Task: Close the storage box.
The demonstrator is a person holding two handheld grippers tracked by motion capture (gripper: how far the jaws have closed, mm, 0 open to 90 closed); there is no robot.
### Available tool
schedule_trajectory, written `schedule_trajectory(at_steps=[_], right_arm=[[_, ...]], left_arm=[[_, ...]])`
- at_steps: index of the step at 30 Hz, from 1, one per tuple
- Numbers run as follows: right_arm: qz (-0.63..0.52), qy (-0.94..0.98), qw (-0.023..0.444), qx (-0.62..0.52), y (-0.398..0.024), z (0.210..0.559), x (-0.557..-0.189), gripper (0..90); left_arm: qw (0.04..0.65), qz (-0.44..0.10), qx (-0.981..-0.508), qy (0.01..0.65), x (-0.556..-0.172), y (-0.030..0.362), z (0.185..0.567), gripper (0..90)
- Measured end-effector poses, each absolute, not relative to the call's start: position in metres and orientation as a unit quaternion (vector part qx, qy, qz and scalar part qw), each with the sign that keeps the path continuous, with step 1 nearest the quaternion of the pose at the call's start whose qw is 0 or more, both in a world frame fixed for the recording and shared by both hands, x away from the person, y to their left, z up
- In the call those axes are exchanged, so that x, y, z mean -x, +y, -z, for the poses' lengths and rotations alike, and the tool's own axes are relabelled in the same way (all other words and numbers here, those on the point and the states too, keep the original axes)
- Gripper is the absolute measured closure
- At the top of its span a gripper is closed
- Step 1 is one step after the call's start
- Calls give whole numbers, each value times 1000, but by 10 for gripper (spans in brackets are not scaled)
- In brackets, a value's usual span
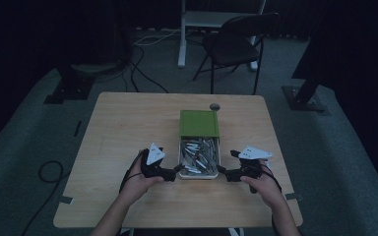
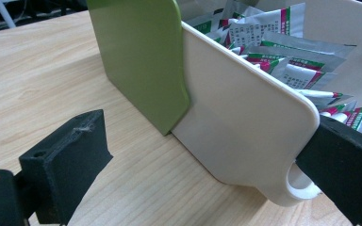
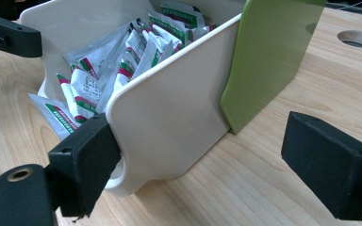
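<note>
A cream box (image 1: 199,175) of foil sachets (image 1: 200,156) is seen at the middle of a wooden table (image 1: 113,132), its green lid (image 1: 199,123) slid back over the far half. The left gripper (image 1: 177,171) is held at the box's near left corner and the right gripper (image 1: 221,170) at its near right corner, each in a hand entering from the near edge. In the left gripper view, the jaws are spread wide, one beside the box's corner handle (image 2: 298,181), the other resting apart on bare wood. The right gripper's jaws are likewise parted, one against the box's near end and nothing clasped. A chair (image 1: 236,42) is visible beyond the table.
</note>
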State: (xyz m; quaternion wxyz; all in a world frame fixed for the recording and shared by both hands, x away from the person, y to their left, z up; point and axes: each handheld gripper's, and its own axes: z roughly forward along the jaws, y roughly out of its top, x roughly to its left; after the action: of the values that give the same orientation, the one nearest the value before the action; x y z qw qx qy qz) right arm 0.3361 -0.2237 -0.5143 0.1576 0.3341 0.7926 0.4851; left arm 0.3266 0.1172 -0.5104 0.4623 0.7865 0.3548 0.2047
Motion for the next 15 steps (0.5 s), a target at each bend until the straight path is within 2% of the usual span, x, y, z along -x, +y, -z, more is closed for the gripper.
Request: schedule_trajectory(at_steps=[15], right_arm=[[-484,788,166,-341,-222,511,-343,122]], left_arm=[[463,-198,-785,360,-334,117,511,46]])
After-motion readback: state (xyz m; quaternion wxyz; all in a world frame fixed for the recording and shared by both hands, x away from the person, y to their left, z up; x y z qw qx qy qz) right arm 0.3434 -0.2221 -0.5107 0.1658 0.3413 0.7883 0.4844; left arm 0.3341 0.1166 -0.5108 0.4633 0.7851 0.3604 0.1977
